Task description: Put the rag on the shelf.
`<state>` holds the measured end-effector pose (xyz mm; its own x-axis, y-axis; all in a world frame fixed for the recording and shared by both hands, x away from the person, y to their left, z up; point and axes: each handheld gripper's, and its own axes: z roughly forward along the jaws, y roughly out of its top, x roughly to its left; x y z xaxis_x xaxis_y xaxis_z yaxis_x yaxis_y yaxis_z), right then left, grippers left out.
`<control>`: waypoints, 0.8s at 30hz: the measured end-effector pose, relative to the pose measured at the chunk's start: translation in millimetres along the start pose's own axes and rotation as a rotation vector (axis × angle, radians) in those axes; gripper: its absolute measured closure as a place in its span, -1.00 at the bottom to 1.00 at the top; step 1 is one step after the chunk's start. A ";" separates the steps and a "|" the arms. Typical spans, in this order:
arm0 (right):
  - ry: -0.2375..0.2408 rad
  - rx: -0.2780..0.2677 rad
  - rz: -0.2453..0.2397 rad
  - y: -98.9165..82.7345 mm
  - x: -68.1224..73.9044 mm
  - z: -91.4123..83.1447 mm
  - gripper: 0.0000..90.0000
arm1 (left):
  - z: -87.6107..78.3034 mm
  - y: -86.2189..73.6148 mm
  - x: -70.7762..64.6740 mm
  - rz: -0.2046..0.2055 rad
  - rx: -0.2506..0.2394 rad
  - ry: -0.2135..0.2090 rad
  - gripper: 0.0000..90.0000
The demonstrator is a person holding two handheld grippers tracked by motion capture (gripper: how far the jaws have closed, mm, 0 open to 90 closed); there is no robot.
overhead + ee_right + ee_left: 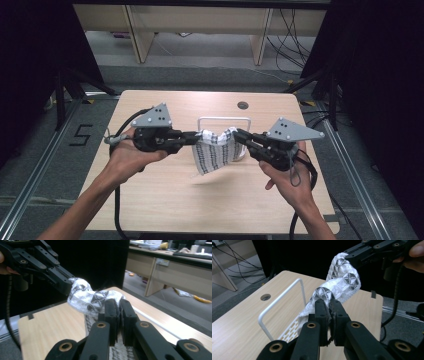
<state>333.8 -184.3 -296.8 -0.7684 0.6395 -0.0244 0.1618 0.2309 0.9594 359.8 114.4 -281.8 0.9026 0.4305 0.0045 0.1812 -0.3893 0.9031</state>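
White cloth [216, 151], black geometric pattern

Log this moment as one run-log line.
left tool: shut on cloth | right tool: shut on cloth | cloth: hanging between them, above table

Two grippers [200, 136] [239, 134], one cloth [216, 150], one white rack [224, 120] and one table [165, 200] are counted.

1. A person's hands hold two black two-jaw grippers above a light wooden table [165, 210], each topped by a grey three-cornered plate.
2. The left gripper [199, 136] and the right gripper [237, 133] each pinch an upper corner of a white cloth with a black pattern [216, 152], which hangs between them.
3. A white wire rack [224, 119] stands on the table just behind the cloth.
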 end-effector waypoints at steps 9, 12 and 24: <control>-0.044 -0.014 0.042 2.7 -26.3 4.6 0.92 | 24.9 16.9 23.7 -0.028 0.001 0.021 0.89; -0.060 -0.017 0.055 3.4 -36.5 7.2 0.92 | 31.7 21.9 32.2 -0.044 0.002 0.029 0.89; -0.073 -0.004 0.118 6.7 -58.9 22.7 0.92 | 49.0 36.4 59.9 -0.089 -0.002 0.084 0.89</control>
<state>394.3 -203.8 -295.3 -0.6968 0.7141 0.0682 0.2458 0.1484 0.9579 439.6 86.1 -269.7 0.8468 0.5304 -0.0400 0.2586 -0.3447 0.9024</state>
